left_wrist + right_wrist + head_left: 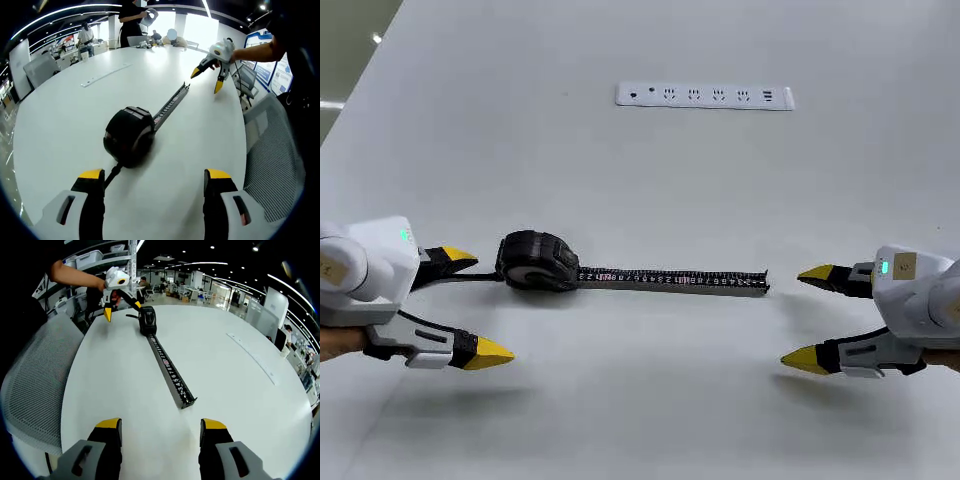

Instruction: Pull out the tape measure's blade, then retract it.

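A black tape measure [537, 261] lies on the white table [650, 170], its dark blade [672, 280] drawn out to the right and resting flat, ending in a hook [765, 283]. My left gripper [480, 303] stands open just left of the case [129, 135], jaws apart on either side of its strap, touching nothing. My right gripper [810, 316] is open a short way right of the blade's hook [189, 402], holding nothing. From the right gripper view the case [147, 320] sits far off, with the left gripper [120, 296] beyond it.
A white power strip [705, 96] lies flat at the far side of the table. A grey mesh chair [37, 385] stands beside the table edge. People and desks are in the background [131, 22].
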